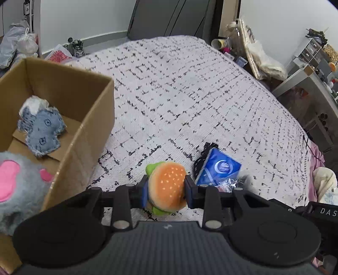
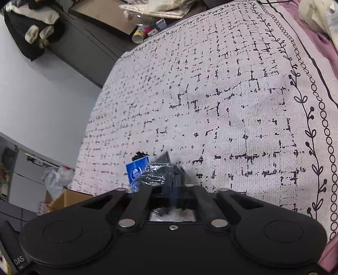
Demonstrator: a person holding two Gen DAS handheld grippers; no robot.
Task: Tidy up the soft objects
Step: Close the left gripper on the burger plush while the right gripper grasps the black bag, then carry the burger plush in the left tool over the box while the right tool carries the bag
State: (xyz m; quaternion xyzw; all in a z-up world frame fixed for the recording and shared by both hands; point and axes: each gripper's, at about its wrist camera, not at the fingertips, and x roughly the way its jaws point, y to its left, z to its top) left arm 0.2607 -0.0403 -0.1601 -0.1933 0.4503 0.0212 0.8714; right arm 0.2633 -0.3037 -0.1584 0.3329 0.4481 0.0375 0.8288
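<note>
Where the bedspread [image 1: 190, 95] stretches white with its broken black grid across the bed, a border of printed vines and small circles [image 2: 312, 127] runs along one edge beside a pink sheet [image 2: 316, 36]. Pale walls close the room, with a dark headboard [image 1: 169, 17] at the far end. Clutter crowds the sides: a paper cup [image 1: 218, 43] on its side, a framed panel [image 1: 249, 48] leaning with a cream bag, grey drawers [image 1: 312, 50] on a shelf, and white plastic bags [image 1: 17, 42] piled in the corner.

On the bed's left stands an open cardboard box [image 1: 90, 118]. Inside it lies a frayed denim plush [image 1: 42, 131], and a grey fluffy toy with pink patches [image 1: 19, 190] bulges over the near corner of the box.

Just right of the box, the left gripper [image 1: 166, 190] has its blue-padded fingers [image 1: 144, 193] pressed against both sides of a burger plush [image 1: 168, 186], orange bun with green lettuce, held above the bedspread.

Close beside it on the right is a blue packet in crinkled clear wrap [image 1: 219, 169] with something black behind it. The right gripper [image 2: 169, 186] has that packet [image 2: 137, 171] at its fingers, but the tips are blurred and the wrap covers them, so I cannot tell whether they are clamped on it or apart.
</note>
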